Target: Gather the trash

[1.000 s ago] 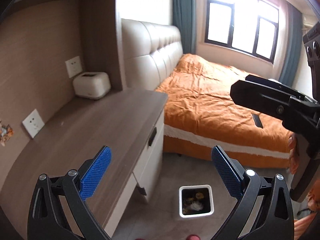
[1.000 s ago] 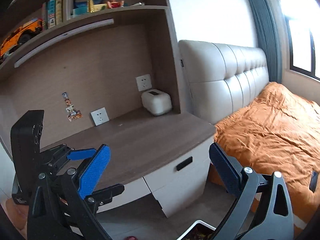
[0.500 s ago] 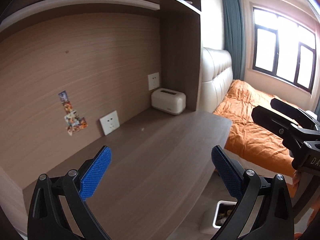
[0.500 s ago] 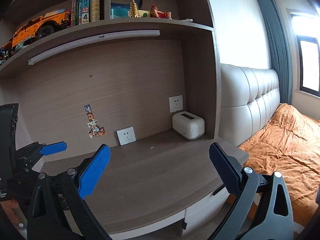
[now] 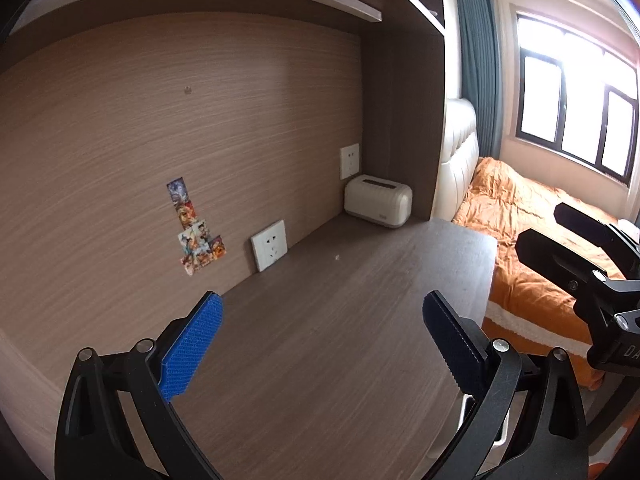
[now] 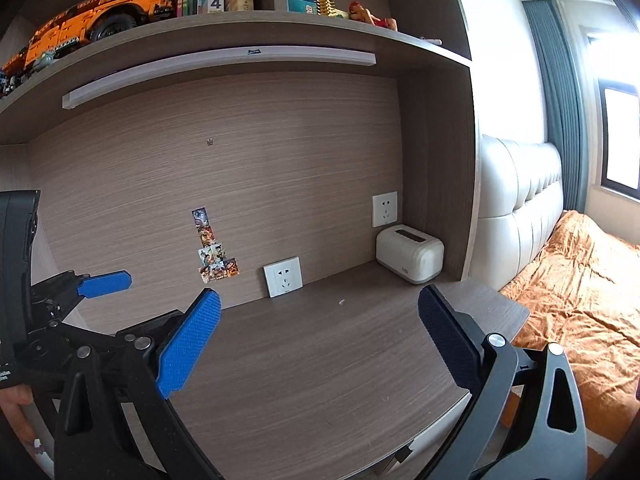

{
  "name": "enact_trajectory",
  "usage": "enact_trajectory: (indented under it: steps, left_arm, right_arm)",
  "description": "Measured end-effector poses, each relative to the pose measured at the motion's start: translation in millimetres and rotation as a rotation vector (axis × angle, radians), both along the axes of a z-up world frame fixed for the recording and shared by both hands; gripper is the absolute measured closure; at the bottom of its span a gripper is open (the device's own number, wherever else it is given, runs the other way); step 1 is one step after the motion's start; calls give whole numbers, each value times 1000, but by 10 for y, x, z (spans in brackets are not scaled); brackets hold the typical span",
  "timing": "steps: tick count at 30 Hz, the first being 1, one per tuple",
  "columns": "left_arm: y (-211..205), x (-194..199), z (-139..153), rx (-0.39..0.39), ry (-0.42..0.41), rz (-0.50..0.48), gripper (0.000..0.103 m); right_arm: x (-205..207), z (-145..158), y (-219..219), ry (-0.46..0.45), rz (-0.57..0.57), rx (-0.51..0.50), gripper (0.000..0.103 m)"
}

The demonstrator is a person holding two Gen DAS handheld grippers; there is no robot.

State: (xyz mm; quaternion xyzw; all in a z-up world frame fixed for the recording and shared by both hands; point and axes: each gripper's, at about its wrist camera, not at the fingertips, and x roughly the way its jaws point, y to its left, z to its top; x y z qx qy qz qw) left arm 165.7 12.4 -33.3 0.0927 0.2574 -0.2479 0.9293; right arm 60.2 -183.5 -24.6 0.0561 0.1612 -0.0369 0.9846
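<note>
I hold both tongs above the brown table [image 5: 340,320]. The left tongs [image 5: 322,344] are wide and hold nothing, and the right tongs [image 6: 320,340] also. A tiny white scrap [image 6: 341,302] lies near the cream box [image 6: 410,254].

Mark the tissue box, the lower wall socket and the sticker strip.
tissue box [image 6: 410,254], right wrist view, front face.
lower wall socket [image 6: 283,277], right wrist view, centre of plate.
sticker strip [image 5: 194,236], left wrist view, middle of the strip.
</note>
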Motion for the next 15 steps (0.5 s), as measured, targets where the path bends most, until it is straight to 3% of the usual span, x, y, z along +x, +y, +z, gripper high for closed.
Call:
enact_trajectory:
  steps: [15]
  left_arm:
    - [73,222,20,18,-18,-5,5]
  right_arm:
    - [157,9,86,7,-14,-4,5]
